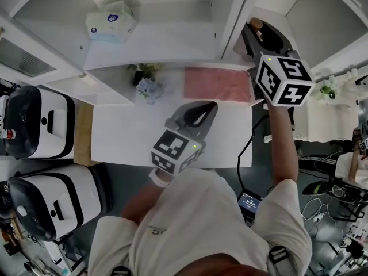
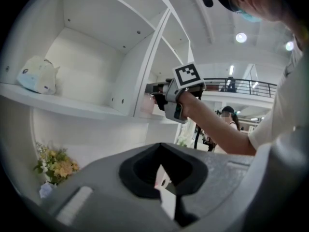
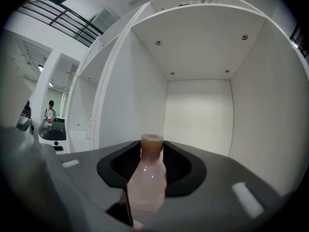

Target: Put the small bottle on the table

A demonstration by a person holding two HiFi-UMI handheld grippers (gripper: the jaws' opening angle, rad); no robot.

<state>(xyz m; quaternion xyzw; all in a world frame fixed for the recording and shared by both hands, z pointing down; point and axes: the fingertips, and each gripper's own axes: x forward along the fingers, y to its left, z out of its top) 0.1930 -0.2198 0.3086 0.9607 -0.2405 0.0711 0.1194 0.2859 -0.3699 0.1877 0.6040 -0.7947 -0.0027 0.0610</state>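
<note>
- Your right tongs (image 1: 264, 36) are closed on the small bottle (image 3: 147, 182), gripping its body below the brown cap. The bottle sits upright at the centre of the right gripper view, inside a white shelf compartment (image 3: 198, 110). In the head view that is the upper right, well apart from the tabletop (image 1: 126, 137).
- The bottle is smooth and rounded. If your squeeze loosens on the way out, it could slide down through the pads or tip sideways.
- The compartment walls stand close on both sides. Pull out at a slant and the tongs or the bottle could knock the divider and twist the bottle in the grip.
- The gripper body hides the shelf floor, so I cannot tell whether the bottle is lifted clear. Dragging it over the shelf edge could lever it out of your hold.
- Your left tongs (image 1: 192, 119) are closed down narrow with nothing in them, and they hover over the middle of the tabletop. Bringing the bottle straight down there risks a bump between the two.
- Near the tabletop's far edge lie a pink cloth (image 1: 217, 84) and a bunch of flowers (image 1: 148, 85). A bottle set on the cloth's edge may stand crooked and topple when you let go.
</note>
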